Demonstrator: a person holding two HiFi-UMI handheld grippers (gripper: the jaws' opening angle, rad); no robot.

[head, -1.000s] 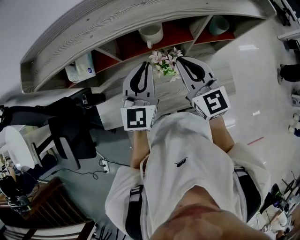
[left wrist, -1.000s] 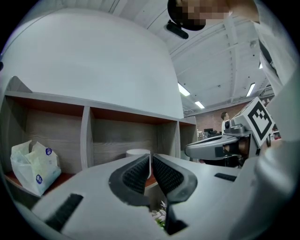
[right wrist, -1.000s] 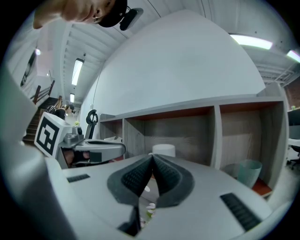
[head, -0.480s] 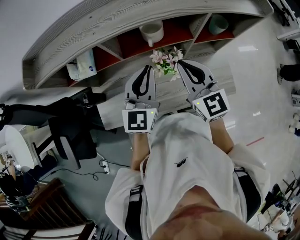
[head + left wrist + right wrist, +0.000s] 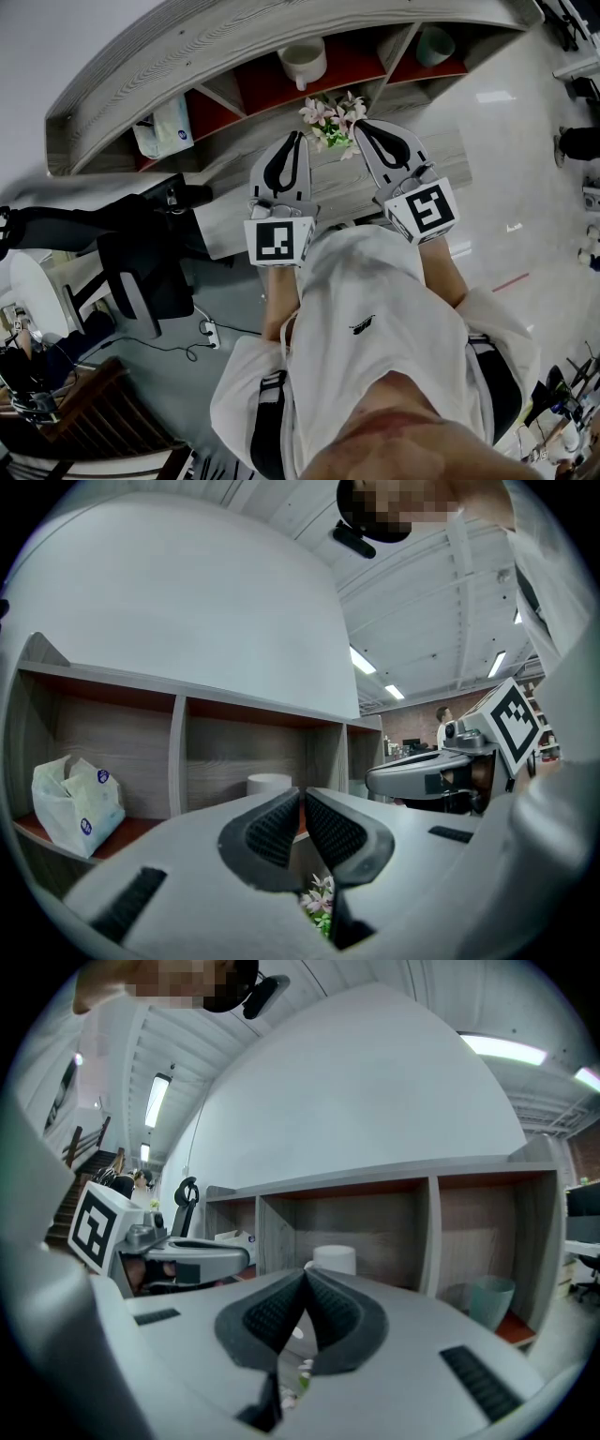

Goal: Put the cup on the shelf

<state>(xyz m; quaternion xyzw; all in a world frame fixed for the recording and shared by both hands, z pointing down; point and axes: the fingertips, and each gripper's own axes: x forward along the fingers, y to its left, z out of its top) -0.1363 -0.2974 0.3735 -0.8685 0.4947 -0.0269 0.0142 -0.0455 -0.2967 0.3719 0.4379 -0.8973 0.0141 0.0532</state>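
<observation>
Facing the shelf (image 5: pixel 234 56), left claw (image 5: pixel 299 137) and right claw (image 5: pixel 361 124) closed, empty; bag (image 5: pixel 161 131) print blurred

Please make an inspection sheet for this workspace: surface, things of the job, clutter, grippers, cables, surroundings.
Surface: grey wood desk below the shelf.
Job's things: white cup stands in the shelf's middle compartment.
Clutter: teal cup in the right compartment; plastic bag in the left one; flowers on the desk.
Grippers: left gripper and right gripper both shut, empty, facing the shelf.
Cables: power strip with its cable on the floor.
Surroundings: black chair at the left.
</observation>
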